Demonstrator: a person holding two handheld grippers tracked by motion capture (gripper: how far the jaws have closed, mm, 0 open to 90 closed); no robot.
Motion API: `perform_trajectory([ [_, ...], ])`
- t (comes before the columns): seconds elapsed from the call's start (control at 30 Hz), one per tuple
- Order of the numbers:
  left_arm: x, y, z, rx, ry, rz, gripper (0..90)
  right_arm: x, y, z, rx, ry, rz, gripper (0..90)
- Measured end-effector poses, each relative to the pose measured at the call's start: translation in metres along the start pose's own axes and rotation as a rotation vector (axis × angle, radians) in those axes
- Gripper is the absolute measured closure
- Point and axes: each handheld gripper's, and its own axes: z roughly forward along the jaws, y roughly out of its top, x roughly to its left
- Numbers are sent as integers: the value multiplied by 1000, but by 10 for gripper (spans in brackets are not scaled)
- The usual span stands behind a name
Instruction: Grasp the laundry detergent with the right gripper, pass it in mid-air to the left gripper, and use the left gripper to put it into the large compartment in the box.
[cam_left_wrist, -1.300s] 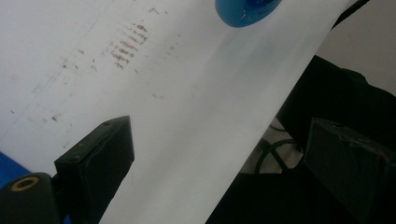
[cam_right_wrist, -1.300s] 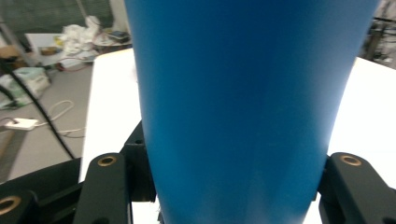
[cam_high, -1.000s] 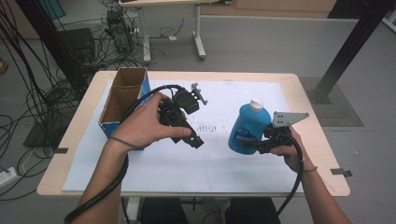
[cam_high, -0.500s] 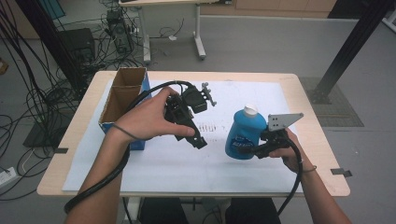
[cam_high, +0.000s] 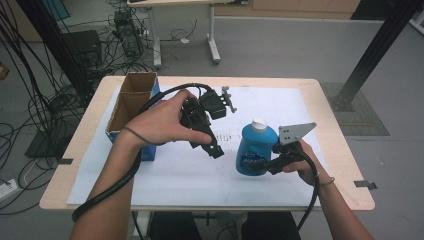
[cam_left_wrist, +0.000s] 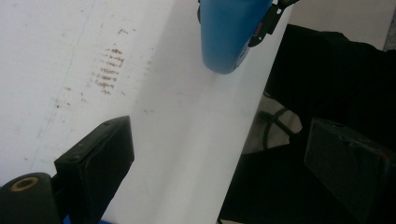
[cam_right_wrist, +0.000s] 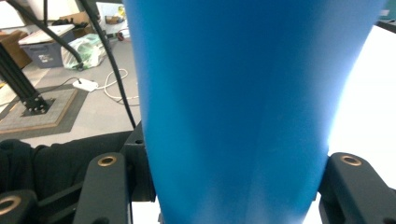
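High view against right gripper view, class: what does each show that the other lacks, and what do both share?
High view alone: the cardboard box at the table's left, the left gripper held open above the white sheet, the bottle's white cap, both forearms. Right gripper view alone: the brass-coloured bolts on its own jaws, a white power strip on the floor, a grey bin behind. Shared: the blue bottle clamped in the right gripper, and floor cables.
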Motion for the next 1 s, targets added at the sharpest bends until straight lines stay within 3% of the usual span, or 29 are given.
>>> perform_trajectory([
  [0.37, -5, 9, 5, 23, -14, 34, 85, 4, 7, 14, 17, 44, -24, 416],
  [0.6, -7, 14, 8, 31, -29, 35, 78, 7, 12, 24, 34, 73, -42, 416],
  [1.0, -11, 21, 14, 59, -18, 59, 72, 11, 20, 33, 52, 101, -66, 416],
])
